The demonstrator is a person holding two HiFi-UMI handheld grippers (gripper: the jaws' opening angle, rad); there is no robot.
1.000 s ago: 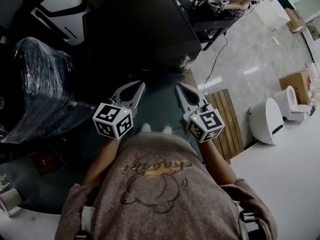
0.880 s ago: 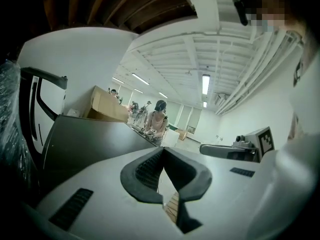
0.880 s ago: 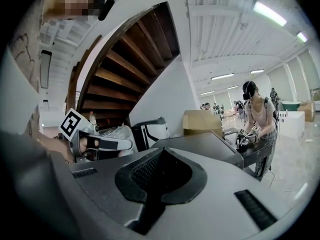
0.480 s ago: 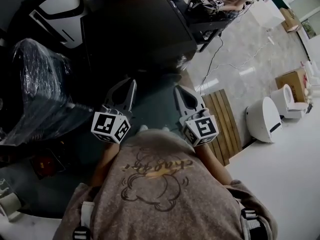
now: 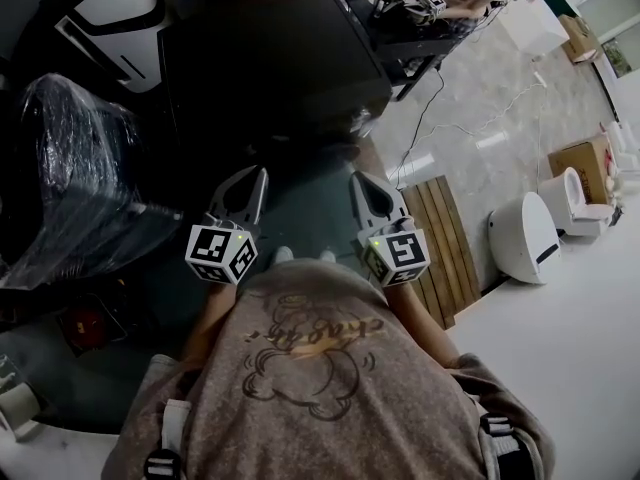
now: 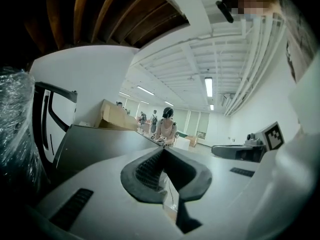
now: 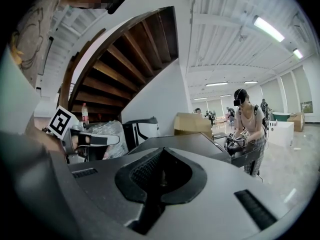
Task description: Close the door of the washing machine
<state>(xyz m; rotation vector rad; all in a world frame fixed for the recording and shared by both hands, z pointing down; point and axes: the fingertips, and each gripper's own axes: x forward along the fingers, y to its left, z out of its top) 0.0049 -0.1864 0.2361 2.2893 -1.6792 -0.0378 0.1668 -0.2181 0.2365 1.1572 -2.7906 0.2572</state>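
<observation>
Right gripper (image 5: 359, 182) has edged inward; it and left gripper (image 5: 258, 176), jaws together and empty, face the washing machine (image 5: 270, 58); door unseen.

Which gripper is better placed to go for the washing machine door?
Left, marginally. Both are shut, empty and level, but the left gripper points at the middle of the dark machine, the right gripper at its right corner. The door itself isn't in view.

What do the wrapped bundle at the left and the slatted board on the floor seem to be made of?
The wrapped bundle looks like clear plastic film, glossy: crinkled highlights. The slatted board is probably wood, matt brown: parallel planks.
</observation>
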